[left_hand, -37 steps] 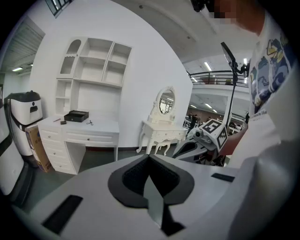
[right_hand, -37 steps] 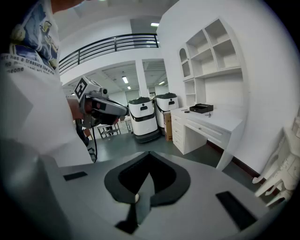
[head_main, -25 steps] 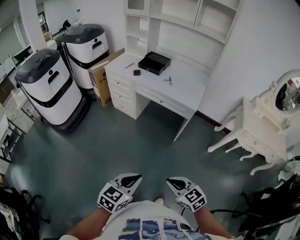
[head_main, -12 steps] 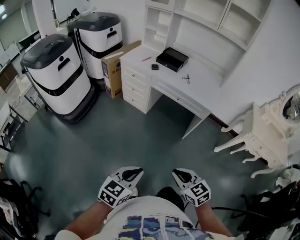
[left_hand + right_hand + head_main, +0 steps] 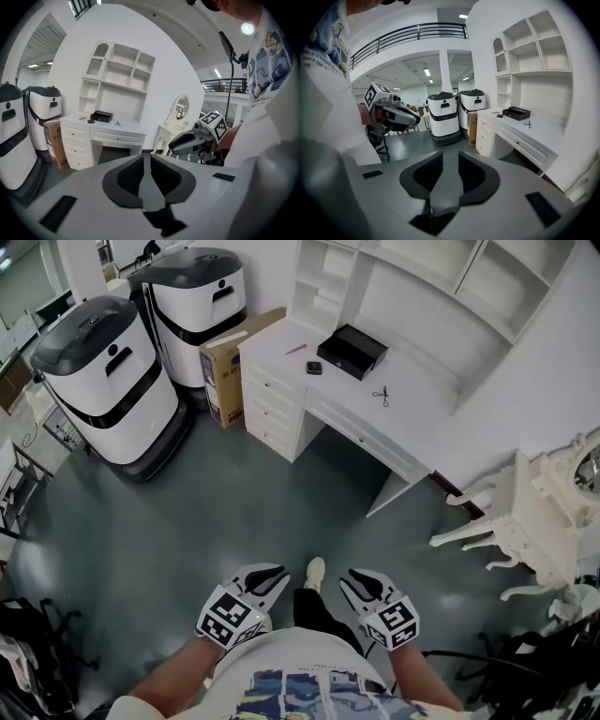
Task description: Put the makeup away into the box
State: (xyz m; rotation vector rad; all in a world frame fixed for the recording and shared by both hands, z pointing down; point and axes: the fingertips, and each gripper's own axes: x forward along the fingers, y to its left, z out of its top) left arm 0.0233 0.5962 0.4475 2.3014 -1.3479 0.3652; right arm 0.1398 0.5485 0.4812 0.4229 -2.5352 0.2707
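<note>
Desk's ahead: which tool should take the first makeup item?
Left, marginally. The left tool and right tool are both far from the desk. The pink stick and small dark item lie left of the black box, on the left tool's side.

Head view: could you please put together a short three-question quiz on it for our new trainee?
1. True or false: the open black box stands on the white desk.
2. What stands between the desk's drawers and the two white-and-black machines? A) a brown cardboard box B) a chair C) a bin
3. How many small items lie loose on the desk outside the box?

Key: 1 true. 2 A. 3 three: a pink stick, a small black item and a scissor-shaped metal tool.
</note>
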